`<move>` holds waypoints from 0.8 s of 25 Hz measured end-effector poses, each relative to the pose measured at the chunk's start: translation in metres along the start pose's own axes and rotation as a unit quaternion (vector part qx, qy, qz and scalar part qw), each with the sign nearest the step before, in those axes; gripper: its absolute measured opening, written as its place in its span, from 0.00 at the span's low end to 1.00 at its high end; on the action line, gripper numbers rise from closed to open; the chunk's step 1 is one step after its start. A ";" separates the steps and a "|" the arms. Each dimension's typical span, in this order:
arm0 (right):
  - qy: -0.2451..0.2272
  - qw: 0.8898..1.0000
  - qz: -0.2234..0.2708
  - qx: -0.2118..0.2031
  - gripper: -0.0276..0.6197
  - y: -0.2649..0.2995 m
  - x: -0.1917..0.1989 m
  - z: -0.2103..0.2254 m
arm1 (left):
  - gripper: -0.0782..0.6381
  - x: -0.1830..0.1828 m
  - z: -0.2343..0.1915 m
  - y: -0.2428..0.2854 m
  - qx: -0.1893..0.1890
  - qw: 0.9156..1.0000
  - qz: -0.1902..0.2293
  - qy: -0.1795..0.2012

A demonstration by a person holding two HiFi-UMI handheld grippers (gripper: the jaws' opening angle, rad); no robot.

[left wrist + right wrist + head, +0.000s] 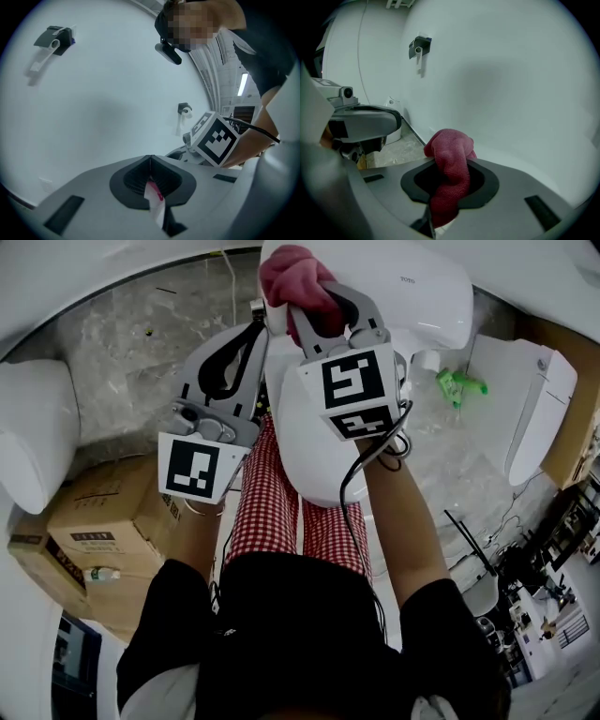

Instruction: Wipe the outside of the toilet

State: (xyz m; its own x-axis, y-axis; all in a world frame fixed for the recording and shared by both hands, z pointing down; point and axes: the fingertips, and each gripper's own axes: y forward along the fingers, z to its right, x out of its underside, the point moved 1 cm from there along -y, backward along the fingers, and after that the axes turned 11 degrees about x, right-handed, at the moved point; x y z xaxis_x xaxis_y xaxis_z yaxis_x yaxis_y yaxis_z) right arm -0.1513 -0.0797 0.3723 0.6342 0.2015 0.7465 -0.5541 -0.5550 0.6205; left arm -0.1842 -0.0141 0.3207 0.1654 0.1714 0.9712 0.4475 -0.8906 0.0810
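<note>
The white toilet stands right in front of me, its bowl between my arms. My right gripper is shut on a pink-red cloth, bunched against the top rear of the toilet. In the right gripper view the cloth runs through the jaws of the right gripper, close to the toilet's white surface. My left gripper sits just left of the cloth. Its jaws are shut in the left gripper view, with a small white-and-pink strip behind them.
Cardboard boxes sit on the floor to the left, beside another white fixture. A green object lies on the marble floor at the right, near a second white toilet. Cables trail at lower right.
</note>
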 end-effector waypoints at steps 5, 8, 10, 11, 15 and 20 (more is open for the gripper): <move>-0.004 1.000 0.004 0.001 0.20 -0.001 0.001 0.004 | 0.12 0.003 0.005 0.004 0.007 1.000 -0.004 -0.002; 0.003 1.000 0.006 0.003 0.20 -0.002 0.002 0.006 | 0.12 0.004 0.007 0.004 0.010 1.000 -0.005 0.003; 0.006 1.000 0.007 0.003 0.20 -0.004 0.001 0.008 | 0.12 0.003 0.006 0.004 0.010 1.000 -0.005 0.005; 0.006 1.000 0.008 0.004 0.20 -0.004 0.001 0.009 | 0.12 0.002 0.006 0.004 0.010 1.000 -0.005 0.005; 0.013 1.000 0.010 0.006 0.20 -0.005 0.003 0.014 | 0.12 0.002 0.008 0.007 0.013 1.000 -0.004 0.008; 0.024 1.000 0.014 0.010 0.20 -0.007 0.003 0.019 | 0.12 0.001 0.010 0.007 0.016 1.000 -0.003 0.007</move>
State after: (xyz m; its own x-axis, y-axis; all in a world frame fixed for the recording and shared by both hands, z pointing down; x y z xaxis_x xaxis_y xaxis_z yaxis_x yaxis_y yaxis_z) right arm -0.1350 -0.0901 0.3659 0.5910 0.2240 0.7749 -0.5601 -0.5775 0.5940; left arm -0.1718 -0.0161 0.3196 0.1496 0.1704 0.9740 0.4767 -0.8754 0.0799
